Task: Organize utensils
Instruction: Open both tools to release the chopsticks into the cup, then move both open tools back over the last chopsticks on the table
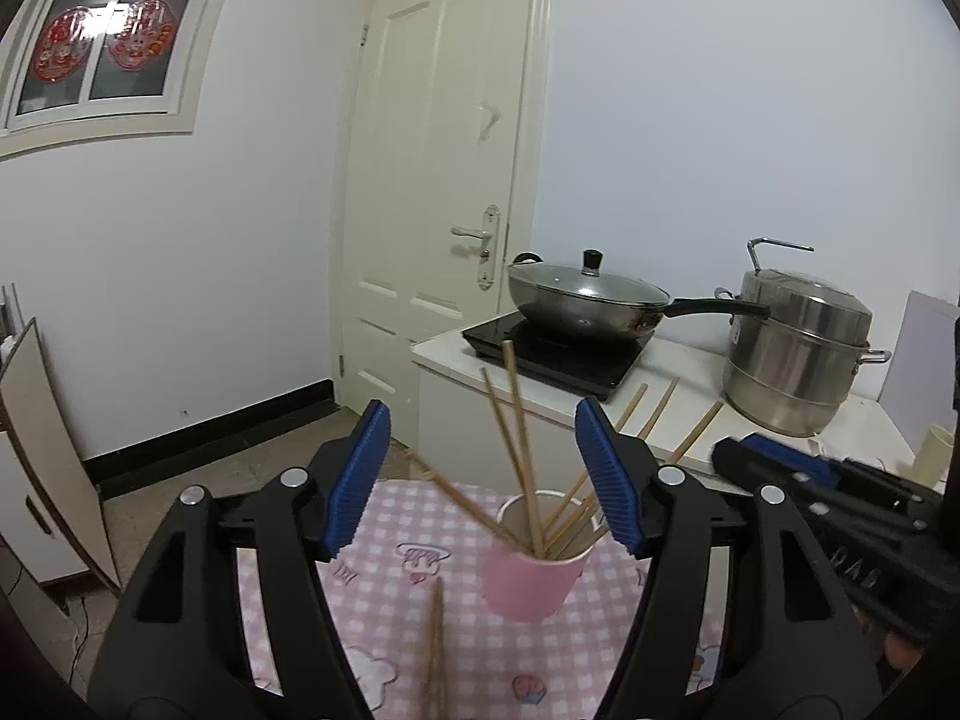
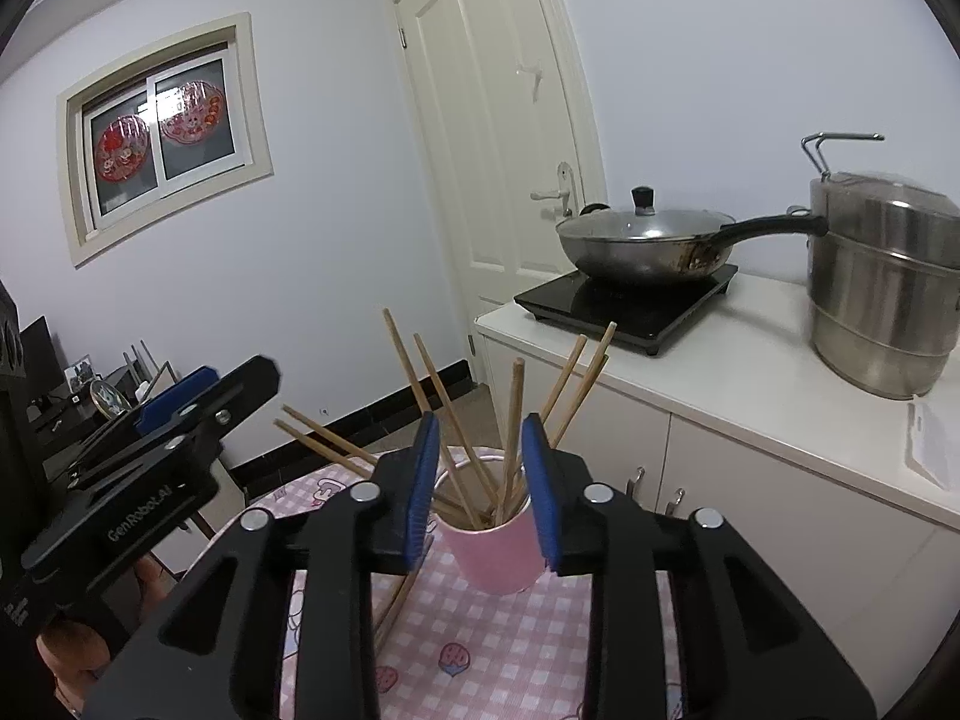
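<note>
Chopsticks (image 2: 510,438) stand fanned out in the pink cup (image 2: 495,558) on your checked pink tabletop (image 2: 480,660), and two more chopsticks (image 1: 433,636) lie flat on the cloth just in front of the cup. Your left hand-held gripper (image 1: 480,480) has its blue pads spread wide with nothing between them. Your right hand-held gripper (image 2: 480,486) sits with its pads partly apart, level with the cup's rim, gripping nothing. Behind, a lidded wok (image 2: 645,240) rests on the induction hob (image 2: 630,306) beside a steel steamer pot (image 2: 882,288)
</note>
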`<state>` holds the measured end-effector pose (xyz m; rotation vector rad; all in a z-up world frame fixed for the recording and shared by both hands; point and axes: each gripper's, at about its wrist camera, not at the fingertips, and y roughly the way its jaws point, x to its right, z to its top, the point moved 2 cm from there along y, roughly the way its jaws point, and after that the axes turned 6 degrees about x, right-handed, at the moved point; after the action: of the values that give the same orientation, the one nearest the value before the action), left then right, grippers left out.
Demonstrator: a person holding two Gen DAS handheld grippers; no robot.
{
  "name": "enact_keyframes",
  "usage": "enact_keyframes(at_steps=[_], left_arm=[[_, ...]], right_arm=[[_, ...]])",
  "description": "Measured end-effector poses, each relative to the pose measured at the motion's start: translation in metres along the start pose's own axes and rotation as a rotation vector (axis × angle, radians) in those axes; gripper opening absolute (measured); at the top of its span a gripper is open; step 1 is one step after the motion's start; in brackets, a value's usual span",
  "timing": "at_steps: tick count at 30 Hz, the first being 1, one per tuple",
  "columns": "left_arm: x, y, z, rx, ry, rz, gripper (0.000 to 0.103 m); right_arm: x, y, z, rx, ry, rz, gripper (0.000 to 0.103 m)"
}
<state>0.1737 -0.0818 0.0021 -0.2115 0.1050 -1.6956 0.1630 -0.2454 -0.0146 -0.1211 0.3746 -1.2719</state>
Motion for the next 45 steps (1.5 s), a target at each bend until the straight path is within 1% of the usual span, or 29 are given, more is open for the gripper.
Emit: enact_keyframes(at_steps=[3, 8, 12, 17, 22, 24, 25, 27, 30, 35, 39, 41, 45], left_arm=[[-0.01, -0.011, -0.001, -0.028, 0.007, 0.008, 0.066], [-0.031, -0.022, -0.016, -0.138, 0.017, 0.006, 0.066], [-0.045, -0.021, -0.035, -0.237, 0.037, 0.015, 0.067], [-0.062, -0.012, -0.068, -0.354, 0.045, 0.007, 0.068], [-0.075, 0.005, -0.104, -0.489, 0.018, -0.037, 0.068], [-0.076, 0.013, -0.121, -0.556, 0.013, -0.069, 0.068], [-0.076, 0.017, -0.126, -0.577, 0.015, -0.071, 0.068], [-0.075, 0.027, -0.144, -0.649, 0.03, -0.085, 0.068], [-0.076, 0.038, -0.167, -0.723, 0.02, -0.098, 0.068], [-0.076, 0.053, -0.188, -0.786, 0.008, -0.102, 0.068], [-0.075, 0.062, -0.202, -0.816, 0.019, -0.09, 0.068], [-0.076, 0.064, -0.205, -0.815, 0.024, -0.084, 0.068], [-0.071, 0.067, -0.207, -0.803, 0.066, -0.066, 0.068]], right_arm=[[-0.007, -0.01, -0.002, 0.006, -0.006, 0.0, 0.03], [-0.021, -0.017, -0.014, -0.008, -0.018, 0.014, 0.032], [-0.035, -0.012, -0.034, -0.052, -0.025, 0.029, 0.033], [-0.048, 0.003, -0.062, -0.122, -0.024, 0.048, 0.034], [-0.055, 0.021, -0.088, -0.194, -0.025, 0.056, 0.036], [-0.056, 0.027, -0.098, -0.224, -0.022, 0.058, 0.039], [-0.056, 0.03, -0.102, -0.235, -0.021, 0.058, 0.039], [-0.054, 0.037, -0.11, -0.266, -0.015, 0.059, 0.041], [-0.053, 0.041, -0.122, -0.294, -0.004, 0.054, 0.042], [-0.044, 0.05, -0.134, -0.336, 0.013, 0.044, 0.044], [-0.039, 0.056, -0.141, -0.358, 0.027, 0.039, 0.045], [-0.037, 0.058, -0.144, -0.364, 0.032, 0.038, 0.045], [-0.035, 0.062, -0.147, -0.374, 0.04, 0.039, 0.045]])
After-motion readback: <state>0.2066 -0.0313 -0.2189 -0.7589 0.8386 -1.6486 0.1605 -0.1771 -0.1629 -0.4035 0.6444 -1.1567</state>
